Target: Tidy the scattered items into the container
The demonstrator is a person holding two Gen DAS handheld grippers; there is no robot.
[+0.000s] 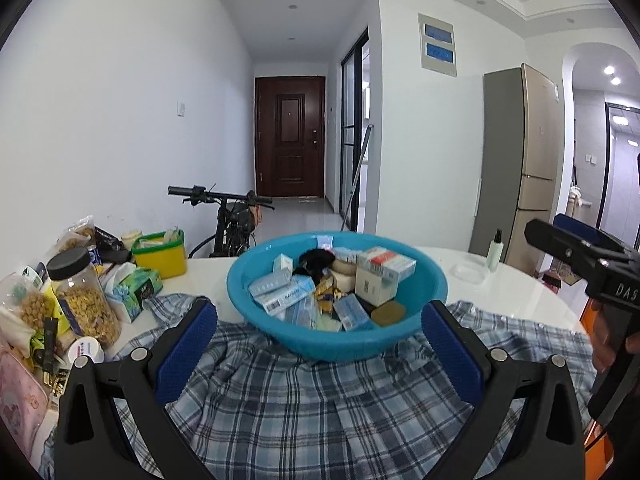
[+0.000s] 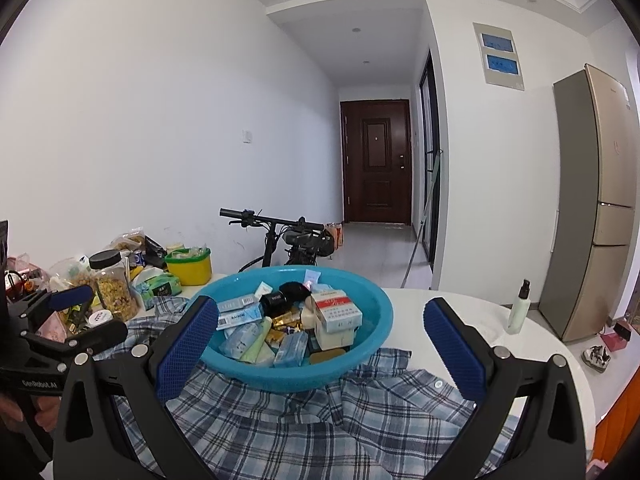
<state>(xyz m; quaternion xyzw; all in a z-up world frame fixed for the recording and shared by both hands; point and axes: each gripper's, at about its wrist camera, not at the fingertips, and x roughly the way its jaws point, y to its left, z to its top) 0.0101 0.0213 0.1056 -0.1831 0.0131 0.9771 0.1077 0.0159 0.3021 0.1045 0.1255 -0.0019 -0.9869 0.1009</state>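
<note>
Boxes (image 1: 280, 294) fill the basin (image 1: 434, 284), which sits on our plaid shirt (image 1: 304, 408) spread over the white table (image 1: 528, 304). We see small blue and white cartons, a red-and-white box (image 2: 338, 312), something black (image 1: 316, 260), gold wrappers (image 2: 286, 322) and a brown disc (image 1: 388, 313) heaped inside it. Our left gripper (image 1: 320, 332) hovers above the shirt just short of the basin, jaws wide apart and empty. Our right gripper (image 2: 322, 334) hangs likewise, spread and holding nothing, its left finger overlapping the basin's rim in view. To the left we have a jar (image 1: 82, 300), a tissue pack (image 1: 134, 286) and a yellow tub (image 1: 162, 254) among the clutter. A spray bottle (image 2: 520, 308) stands well apart on the right. A bicycle (image 1: 232, 216) stands behind the table.
</note>
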